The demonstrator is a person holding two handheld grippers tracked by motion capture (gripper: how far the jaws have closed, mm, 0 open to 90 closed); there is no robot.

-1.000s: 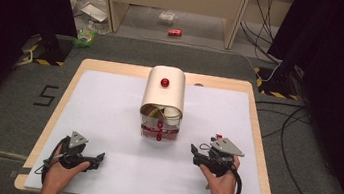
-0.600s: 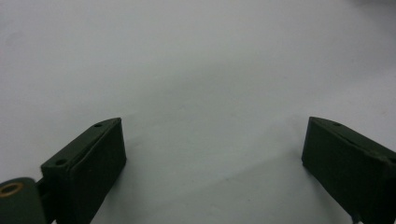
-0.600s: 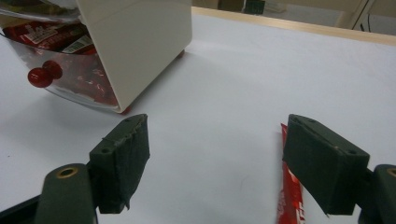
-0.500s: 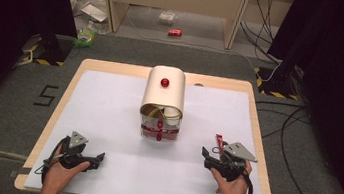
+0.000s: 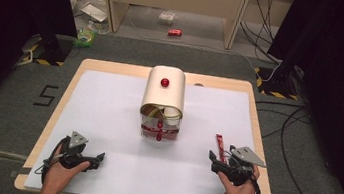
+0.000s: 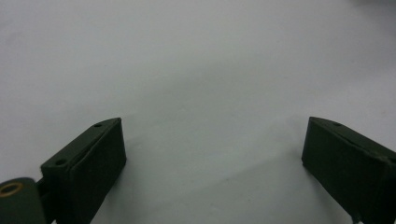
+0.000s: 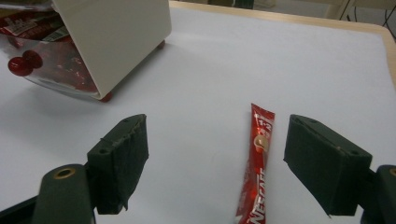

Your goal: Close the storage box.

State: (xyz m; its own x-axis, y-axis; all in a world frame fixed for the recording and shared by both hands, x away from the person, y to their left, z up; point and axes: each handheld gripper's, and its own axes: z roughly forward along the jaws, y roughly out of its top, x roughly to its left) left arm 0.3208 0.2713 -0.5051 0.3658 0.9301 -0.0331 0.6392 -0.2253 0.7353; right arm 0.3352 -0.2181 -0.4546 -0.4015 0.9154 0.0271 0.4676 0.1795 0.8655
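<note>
A cream dispenser box (image 5: 164,93) with a red knob (image 5: 165,82) stands mid-table; its clear front drawer (image 5: 159,130) holds red sachets. The same box (image 7: 116,37) is at the upper left of the right gripper view. One red Nescafe stick sachet (image 5: 219,146) lies flat on the white mat near the right edge. My right gripper (image 5: 211,163) is open just behind it, and the sachet (image 7: 258,158) lies between the jaws, close to the right one, untouched. My right gripper (image 7: 215,130) holds nothing. My left gripper (image 5: 98,160) rests open at the near left, and my left gripper (image 6: 213,135) faces bare mat.
The white mat (image 5: 108,109) covers a wooden table whose right edge (image 5: 258,138) runs close to the right hand. On the floor beyond are a red can (image 5: 174,32), litter and cables (image 5: 292,123).
My right gripper has moved right and nearer the table's front right corner. The red sachet now lies in plain sight on the mat just ahead of it. The left gripper has stayed put.
</note>
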